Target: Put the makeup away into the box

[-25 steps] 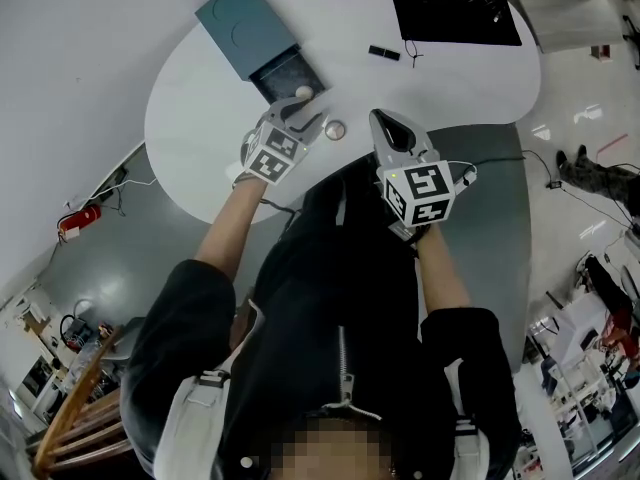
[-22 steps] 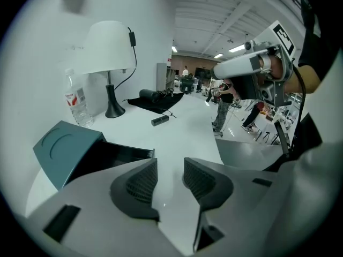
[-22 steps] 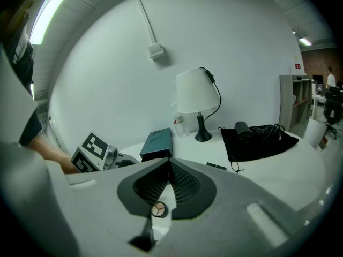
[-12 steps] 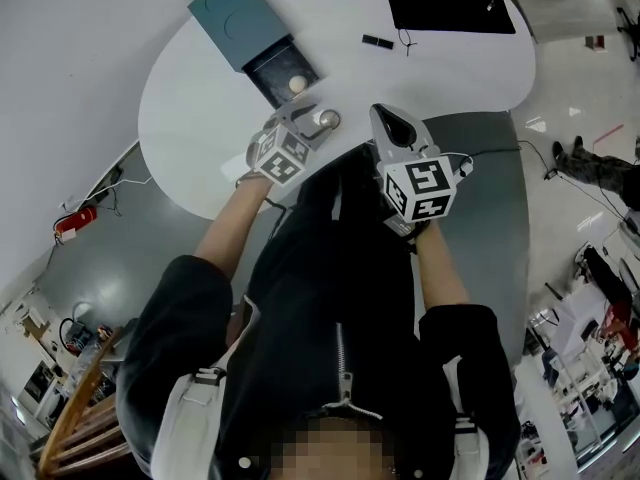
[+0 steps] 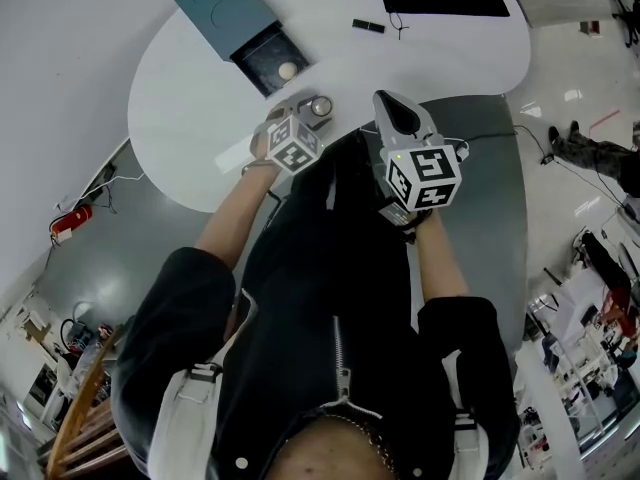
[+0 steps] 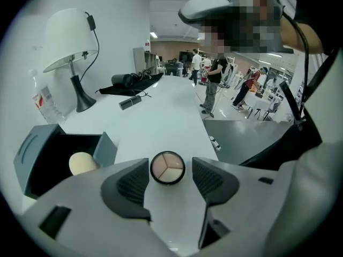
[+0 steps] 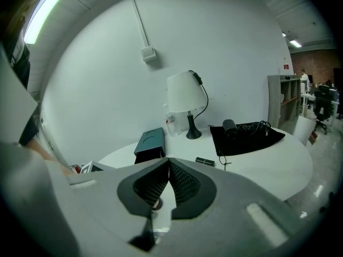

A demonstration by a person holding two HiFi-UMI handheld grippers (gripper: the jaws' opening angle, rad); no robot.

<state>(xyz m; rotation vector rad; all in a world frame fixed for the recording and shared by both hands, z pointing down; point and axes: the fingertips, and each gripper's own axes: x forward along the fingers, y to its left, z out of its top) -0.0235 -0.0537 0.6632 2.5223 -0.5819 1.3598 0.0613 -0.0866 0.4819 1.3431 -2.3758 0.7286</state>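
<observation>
The white counter [image 5: 190, 128] in front of you carries everything. Toward its far side sits the teal box [image 5: 213, 6]. Its black drawer [image 5: 262, 60] is pulled out toward you, and a pale egg-shaped sponge [image 5: 287, 70] lies inside. Beyond the box stand a white lamp [image 6: 69, 39] and a black cloth [image 7: 246, 133] with dark gear on it. A small dark stick [image 7: 204, 161] lies on the bare counter near the cloth's edge.

Your left claw [image 6: 170, 175] points steeply down near the counter's near edge, not far from the drawer's open end. Its jaws have just been opening and stand wide apart, gripping nothing. Your right claw [image 7: 169, 171] hovers to the right of it, by the same edge, with its jaws pressed together and nothing between them.

The round compact [image 6: 168, 167] is black-rimmed, with three shades in its pan. It lies flat on the counter right between your left claw's tips. A sliver of counter shows on each side, so neither pad touches it. It is outside the box, near the drawer.
</observation>
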